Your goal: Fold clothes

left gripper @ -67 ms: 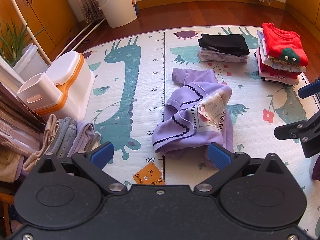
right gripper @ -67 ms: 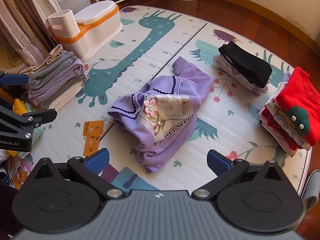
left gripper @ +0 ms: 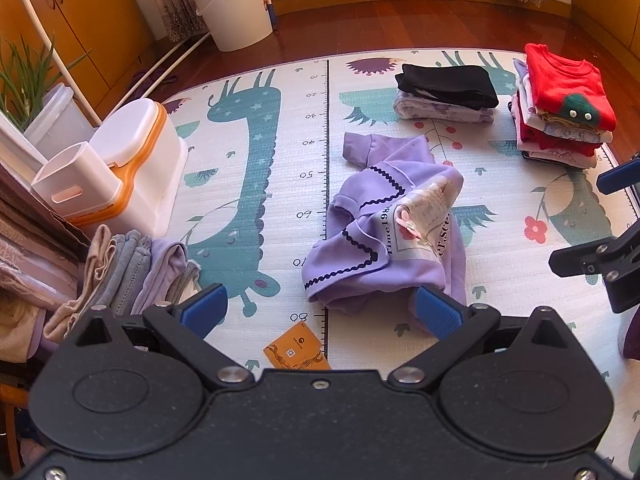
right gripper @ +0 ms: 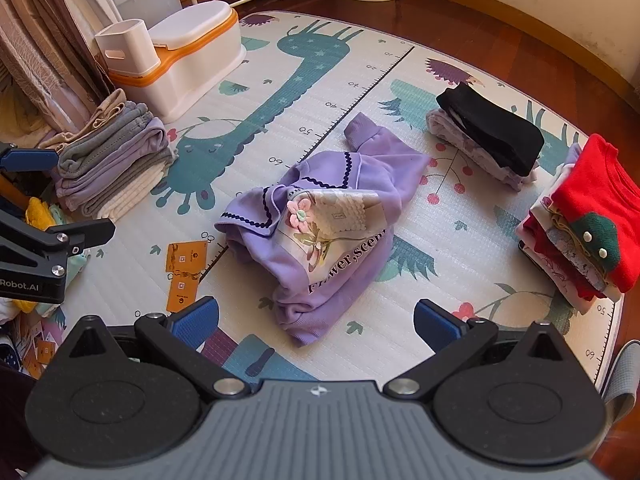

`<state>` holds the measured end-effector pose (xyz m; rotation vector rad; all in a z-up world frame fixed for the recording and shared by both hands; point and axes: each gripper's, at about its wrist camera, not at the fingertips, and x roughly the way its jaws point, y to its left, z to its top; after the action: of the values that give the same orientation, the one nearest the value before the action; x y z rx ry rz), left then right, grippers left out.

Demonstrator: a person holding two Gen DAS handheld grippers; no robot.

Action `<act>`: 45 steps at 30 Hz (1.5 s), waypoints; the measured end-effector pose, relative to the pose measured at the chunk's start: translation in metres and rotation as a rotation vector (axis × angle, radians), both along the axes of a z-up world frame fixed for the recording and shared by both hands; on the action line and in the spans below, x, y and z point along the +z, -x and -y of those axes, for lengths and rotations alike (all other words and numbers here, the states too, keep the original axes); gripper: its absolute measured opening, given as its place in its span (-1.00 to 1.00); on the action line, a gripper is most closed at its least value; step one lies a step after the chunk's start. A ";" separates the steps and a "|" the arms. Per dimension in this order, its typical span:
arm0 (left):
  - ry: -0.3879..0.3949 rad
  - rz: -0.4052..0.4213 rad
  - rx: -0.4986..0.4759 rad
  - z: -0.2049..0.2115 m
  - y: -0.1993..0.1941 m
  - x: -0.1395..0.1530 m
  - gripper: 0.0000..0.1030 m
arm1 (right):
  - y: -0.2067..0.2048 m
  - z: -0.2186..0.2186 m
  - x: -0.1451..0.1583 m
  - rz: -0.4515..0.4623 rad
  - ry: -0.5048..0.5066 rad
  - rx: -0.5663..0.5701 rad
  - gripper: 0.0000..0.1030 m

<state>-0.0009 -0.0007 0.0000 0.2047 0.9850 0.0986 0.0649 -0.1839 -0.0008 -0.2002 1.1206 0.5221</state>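
A crumpled lilac sweatshirt point(left gripper: 394, 236) with black wavy trim and a flower print lies bunched in the middle of the play mat point(left gripper: 256, 184); the right wrist view shows the sweatshirt point(right gripper: 320, 232) too. My left gripper point(left gripper: 320, 314) hangs above the mat just short of the garment, wide open, nothing between its blue pads. My right gripper point(right gripper: 316, 320) is also wide open and empty, hovering near the sweatshirt's hem. In the left wrist view the right gripper point(left gripper: 600, 236) shows at the right edge; the left gripper point(right gripper: 36, 208) appears at the left edge of the right wrist view.
Folded stacks sit around the mat: a black-topped pile point(left gripper: 446, 90), a red-topped pile point(left gripper: 560, 108), and grey and lilac clothes point(left gripper: 128, 268) at the left. A white and orange child's potty point(left gripper: 116, 172), a white bucket point(left gripper: 230, 4) and orange cards point(left gripper: 294, 350) are nearby.
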 end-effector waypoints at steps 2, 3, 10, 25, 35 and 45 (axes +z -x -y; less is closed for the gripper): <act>0.007 -0.001 -0.002 0.001 0.001 0.000 0.98 | 0.000 0.000 0.000 -0.001 -0.002 0.000 1.00; 0.011 -0.001 -0.003 0.001 0.001 0.000 0.98 | 0.000 0.000 0.000 -0.002 -0.002 0.000 1.00; 0.025 -0.015 -0.009 0.003 -0.001 -0.002 0.98 | -0.003 0.001 0.000 -0.005 -0.003 0.002 1.00; 0.030 -0.019 -0.023 0.006 -0.002 -0.002 0.98 | -0.002 0.001 -0.002 -0.006 0.009 0.008 1.00; 0.031 -0.018 -0.030 0.006 -0.001 -0.002 0.98 | -0.001 -0.001 -0.003 -0.004 0.013 0.009 1.00; 0.024 -0.016 -0.039 0.009 0.000 -0.002 0.98 | -0.001 -0.001 -0.004 -0.001 0.017 0.009 1.00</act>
<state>-0.0005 -0.0092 -0.0022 0.2024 0.9977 0.0494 0.0655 -0.1829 -0.0050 -0.2197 1.1260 0.5210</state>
